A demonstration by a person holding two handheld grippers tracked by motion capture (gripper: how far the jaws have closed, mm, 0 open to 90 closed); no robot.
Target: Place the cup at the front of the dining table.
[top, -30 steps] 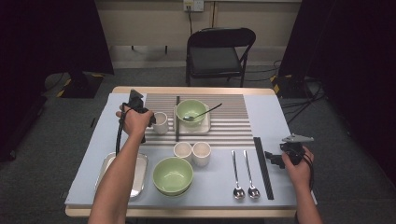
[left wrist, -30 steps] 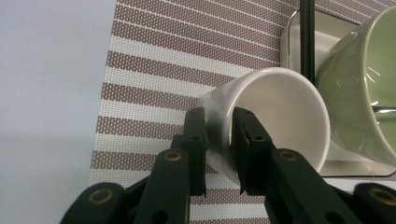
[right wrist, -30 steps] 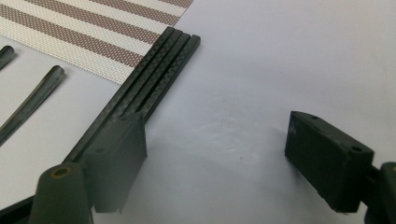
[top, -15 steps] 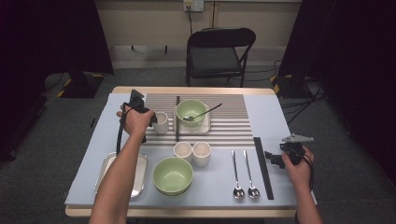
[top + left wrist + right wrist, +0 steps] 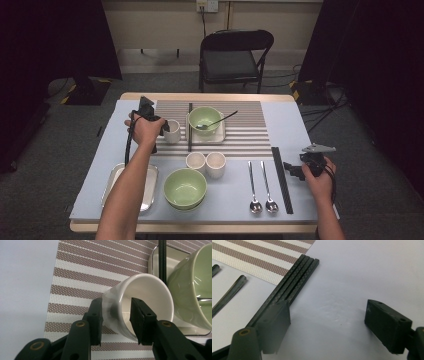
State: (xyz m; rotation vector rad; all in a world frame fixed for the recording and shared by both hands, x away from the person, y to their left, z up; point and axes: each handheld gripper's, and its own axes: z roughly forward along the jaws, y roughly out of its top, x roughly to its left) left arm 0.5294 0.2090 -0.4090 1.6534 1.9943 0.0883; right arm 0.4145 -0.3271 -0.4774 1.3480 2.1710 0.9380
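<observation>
on the striped mat's left part, the white cup (image 5: 172,131) stood just beside the small tray (image 5: 220,136) that carried a green bowl (image 5: 205,118) with a spoon (image 5: 216,121) resting in it. the left gripper (image 5: 116,321) straddled the cup's wall, one jaw outside and one inside the mouth; its jaws had just been opening, and the pads looked eased off the glazed wall rather than pinching it, though the outer pad sat very close. judged from that, the cup seemed already set at its place and the release was under way; pulling the gripper clear was left. two more white cups (image 5: 206,162), a second green bowl (image 5: 185,187), a bare metal tray (image 5: 113,181), two spoons (image 5: 262,186) and a set of black chopsticks (image 5: 281,178) lay off the mat (image 5: 250,135) nearer the person, so a second setting probably remained to be laid.

the cup was smooth, glossy ceramic, round with a thick rim. the mat was a woven mesh in brown and pale bands. the chopsticks were long, square-edged and finely textured, matte black. the right gripper (image 5: 327,326) hovered with jaws spread wide and nothing between them, over the plain pale tablecloth (image 5: 295,125) just beside those chopsticks.
</observation>
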